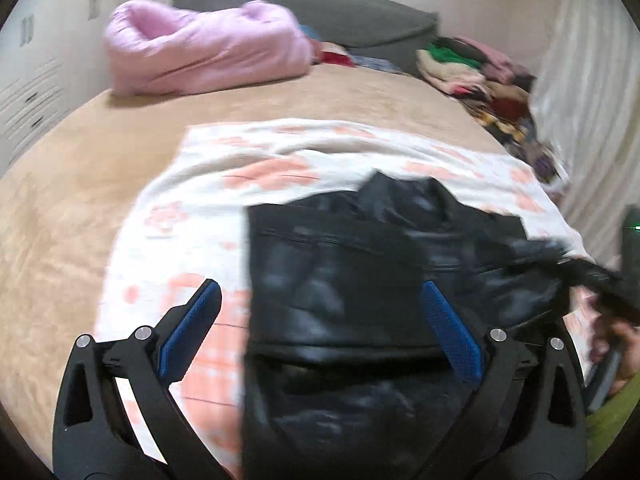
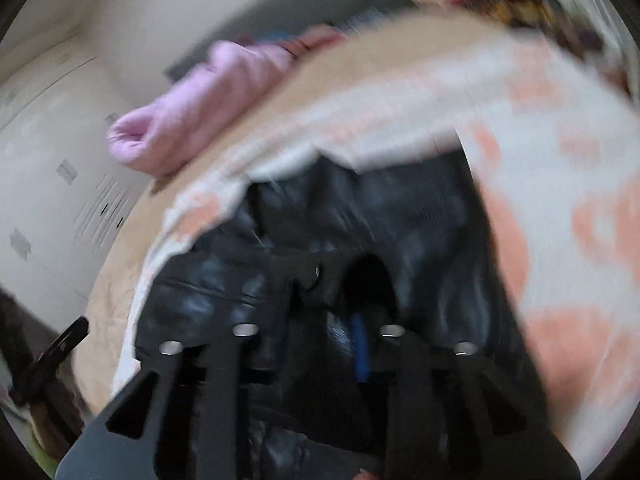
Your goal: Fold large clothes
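- The black jacket (image 1: 360, 288) lies on a white sheet with pink patches (image 1: 248, 168), which is spread over the tan bed (image 1: 72, 184); it sits toward the near right part of the bed.
- It looks shiny, like leather, wrinkled, with a seam line across its upper part and a fold across the near end; its far end is bunched up and one part trails off to the right.
- The left tool (image 1: 320, 320) has its blue-padded fingers (image 1: 192, 328) spread wide, one over the sheet and one over the jacket, with nothing between them.
- The right tool (image 2: 320, 344) is drawn narrow with jacket material bunched between its fingers; that view is blurred, so the exact grip is hard to make out.
- At the far left of the bed lies a rolled pink quilt (image 1: 200, 52), in front of a grey headboard (image 1: 340, 12).
- A pile of mixed clothes (image 1: 480, 76) runs along the far right edge, beside a pale curtain (image 1: 588, 80).
- White cupboards (image 1: 32, 80) stand on the left.
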Available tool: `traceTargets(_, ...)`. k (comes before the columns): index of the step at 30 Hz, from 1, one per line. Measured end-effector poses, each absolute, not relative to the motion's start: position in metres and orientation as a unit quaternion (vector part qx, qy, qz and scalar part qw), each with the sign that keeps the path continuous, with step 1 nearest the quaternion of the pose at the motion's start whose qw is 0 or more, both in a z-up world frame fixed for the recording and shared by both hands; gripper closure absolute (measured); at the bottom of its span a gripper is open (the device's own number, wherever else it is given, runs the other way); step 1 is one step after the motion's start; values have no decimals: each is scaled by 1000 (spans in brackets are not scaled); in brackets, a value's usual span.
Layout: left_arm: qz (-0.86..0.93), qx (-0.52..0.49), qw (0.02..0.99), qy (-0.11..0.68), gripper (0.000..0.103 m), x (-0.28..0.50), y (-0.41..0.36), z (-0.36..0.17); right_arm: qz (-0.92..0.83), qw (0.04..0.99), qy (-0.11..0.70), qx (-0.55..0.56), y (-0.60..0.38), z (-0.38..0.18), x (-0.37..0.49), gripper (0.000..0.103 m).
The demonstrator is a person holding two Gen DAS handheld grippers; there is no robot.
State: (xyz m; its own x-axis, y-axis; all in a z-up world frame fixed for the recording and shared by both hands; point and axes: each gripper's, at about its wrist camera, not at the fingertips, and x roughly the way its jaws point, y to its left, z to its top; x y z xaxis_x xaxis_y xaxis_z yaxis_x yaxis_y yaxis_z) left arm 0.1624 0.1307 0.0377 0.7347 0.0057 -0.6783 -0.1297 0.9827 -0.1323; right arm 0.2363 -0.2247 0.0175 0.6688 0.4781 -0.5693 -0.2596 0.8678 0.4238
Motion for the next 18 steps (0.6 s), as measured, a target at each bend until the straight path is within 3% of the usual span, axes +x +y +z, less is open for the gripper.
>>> traceTargets(5,37,-118,923,363,10,184,142,37,209,930,296,66,-218,63,239,86)
traceTargets(12,4,-123,912,390,10,222,122,16,170,930,326,12,-221,30,250,86)
traceTargets(13,0,-121,910,397,13,229,119,11,166,929,331,13,-222,25,251,86)
traceTargets(15,0,-114,901,419,31,244,115,-2,161,927,339,15,-222,15,254,86)
traceTargets(17,3,-118,887,446,58,254,115,-20,155,926,345,8,-223,7,254,85)
traceTargets(18,3,-122,882,456,63,257,117,-27,153,925,348,7,-223,4,255,85)
